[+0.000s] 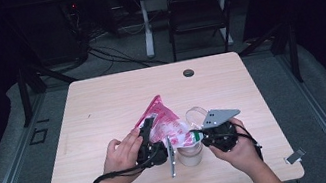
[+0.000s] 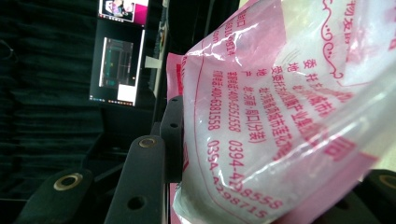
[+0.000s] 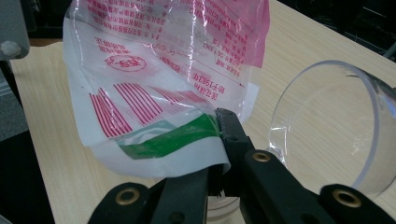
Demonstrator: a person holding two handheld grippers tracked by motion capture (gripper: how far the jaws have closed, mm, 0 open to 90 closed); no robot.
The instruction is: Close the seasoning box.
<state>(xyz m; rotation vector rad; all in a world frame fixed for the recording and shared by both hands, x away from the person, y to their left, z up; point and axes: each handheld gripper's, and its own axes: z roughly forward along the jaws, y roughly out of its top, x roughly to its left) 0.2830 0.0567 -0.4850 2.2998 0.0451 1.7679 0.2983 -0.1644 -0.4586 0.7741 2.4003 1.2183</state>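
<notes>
A pink and white plastic bag [image 1: 164, 122] with red print is held up over the middle of the wooden table [image 1: 103, 112], between both hands. My left gripper [image 1: 147, 132] is shut on the bag's left side; in the left gripper view the bag [image 2: 261, 107] is pressed against the black jaw. My right gripper [image 1: 199, 137] is shut on the bag's lower edge, and in the right gripper view its tips [image 3: 225, 128] pinch a green stripe on the bag [image 3: 154, 88]. A clear plastic cup [image 1: 196, 114] [image 3: 336, 126] lies on its side just right of the bag. Another clear container [image 1: 190, 156] stands under the bag.
A round black grommet [image 1: 188, 72] sits near the table's far edge. Beyond the table stand a folding chair [image 1: 197, 9] and a white desk leg [image 1: 146, 28], with cables on the floor. A lit monitor [image 2: 119, 70] appears in the left gripper view.
</notes>
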